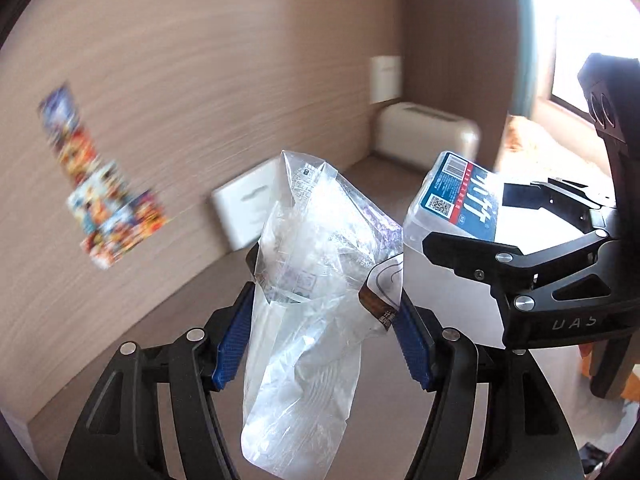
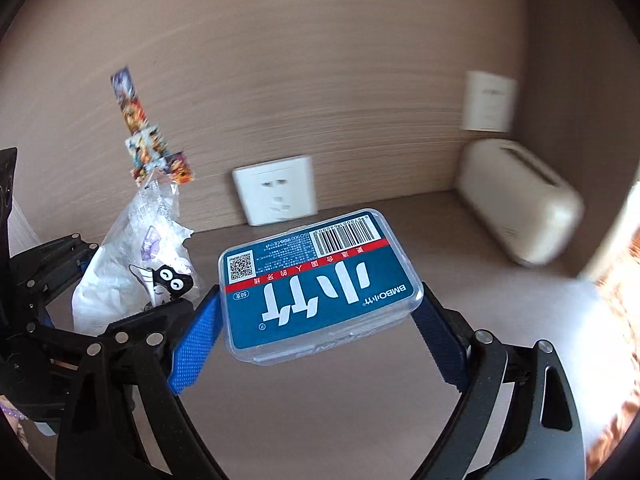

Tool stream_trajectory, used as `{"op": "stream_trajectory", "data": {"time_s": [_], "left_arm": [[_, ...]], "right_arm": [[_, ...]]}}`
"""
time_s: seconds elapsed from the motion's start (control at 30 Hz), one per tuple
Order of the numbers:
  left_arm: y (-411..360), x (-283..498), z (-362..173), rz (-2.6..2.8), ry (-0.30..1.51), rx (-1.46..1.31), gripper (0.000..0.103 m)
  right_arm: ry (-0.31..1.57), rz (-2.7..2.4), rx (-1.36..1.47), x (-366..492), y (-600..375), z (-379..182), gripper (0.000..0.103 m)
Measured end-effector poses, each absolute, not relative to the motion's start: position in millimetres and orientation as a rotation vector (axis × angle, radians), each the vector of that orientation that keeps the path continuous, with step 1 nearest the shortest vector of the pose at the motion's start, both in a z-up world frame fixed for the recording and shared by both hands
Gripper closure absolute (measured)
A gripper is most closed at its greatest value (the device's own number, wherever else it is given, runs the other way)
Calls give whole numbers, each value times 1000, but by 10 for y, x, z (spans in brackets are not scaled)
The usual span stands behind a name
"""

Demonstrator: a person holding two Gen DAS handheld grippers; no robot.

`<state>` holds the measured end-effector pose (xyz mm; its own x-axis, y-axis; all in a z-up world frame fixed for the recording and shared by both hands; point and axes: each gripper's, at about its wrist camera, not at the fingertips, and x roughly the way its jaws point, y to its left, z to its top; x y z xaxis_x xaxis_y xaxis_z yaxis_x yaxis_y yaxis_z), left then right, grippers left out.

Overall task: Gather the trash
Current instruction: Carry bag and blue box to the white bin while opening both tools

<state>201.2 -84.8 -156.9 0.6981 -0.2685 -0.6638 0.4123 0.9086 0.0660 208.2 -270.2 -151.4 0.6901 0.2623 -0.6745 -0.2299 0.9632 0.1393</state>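
wrapper (image 1: 304,280) in left tool (image 1: 324,320) | box (image 2: 320,284) in right tool (image 2: 320,320), beside it

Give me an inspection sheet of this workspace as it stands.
Surface: brown desktop, bare below the grippers.
Job's things: crumpled clear plastic bag; clear plastic box with blue label.
Clutter: cream oblong case lying by the corner.
Grippers: left gripper shut on the bag; right gripper shut on the box; both lifted off the surface.
Cables: nothing seen.
Surroundings: wood-grain wall with white socket, colourful sticker strip, bright window at the right.
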Motion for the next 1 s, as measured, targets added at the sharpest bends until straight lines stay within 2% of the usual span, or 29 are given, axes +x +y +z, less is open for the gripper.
{"op": "stream_trajectory", "data": {"time_s": [0.43, 0.8, 1.0], "left_arm": [[-2491, 758, -1422, -684, 646, 297, 39], [-3618, -345, -1541, -907, 639, 383, 39], [-4051, -687, -1721, -1015, 654, 444, 39]], "right_arm": [[725, -20, 149, 579, -4150, -1357, 12], [724, -248, 235, -679, -5004, -1429, 12], [727, -376, 311, -1221, -5428, -1557, 12]]}}
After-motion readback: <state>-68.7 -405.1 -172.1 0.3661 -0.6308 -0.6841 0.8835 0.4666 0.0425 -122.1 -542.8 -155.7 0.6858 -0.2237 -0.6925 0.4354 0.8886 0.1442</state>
